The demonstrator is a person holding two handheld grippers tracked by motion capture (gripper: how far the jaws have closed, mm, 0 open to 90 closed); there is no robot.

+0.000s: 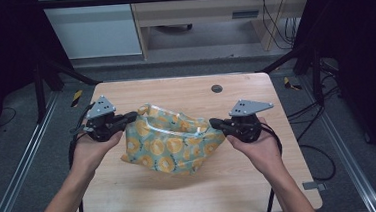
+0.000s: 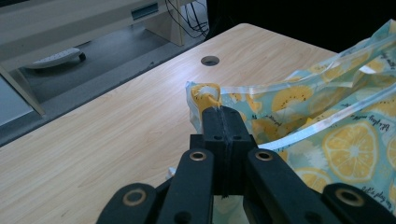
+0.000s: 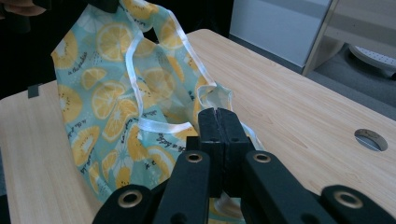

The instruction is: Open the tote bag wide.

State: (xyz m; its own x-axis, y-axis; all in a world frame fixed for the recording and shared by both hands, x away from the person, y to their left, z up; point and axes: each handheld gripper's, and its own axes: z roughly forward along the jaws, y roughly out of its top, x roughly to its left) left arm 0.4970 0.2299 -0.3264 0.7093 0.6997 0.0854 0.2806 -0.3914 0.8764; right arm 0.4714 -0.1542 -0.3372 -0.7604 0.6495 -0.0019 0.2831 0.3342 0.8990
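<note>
Teal plastic printed with yellow lemon slices makes up the zip-top bag (image 1: 171, 142), which is stretched between the two tools above the middle of the bench (image 1: 191, 183), its lower part sagging toward the wood; whether it touches the surface cannot be told. The left hand-held gripper (image 1: 130, 118) is clenched on the bag's left top corner, jaws pressed together with the film pinched between them in the left gripper view. The right hand-held gripper (image 1: 216, 124) is likewise clamped on the opposite corner, beside the clear white seal strip (image 3: 161, 125). Each tool sits in a hand, the left hand (image 1: 91, 150) and the right hand (image 1: 256, 149), with forearms coming in from the bottom edge.

Light wood-grain laminate covers the bench, with a round cable hole (image 1: 217, 88) near its far edge. Beyond it lie grey floor, a pale cabinet (image 1: 95, 25), and loose cables (image 1: 280, 24) by a wooden desk leg. Dark frame posts stand at both sides.

Small black lettering on the bag is too fine to read, and its far side is hidden by its own folds.
</note>
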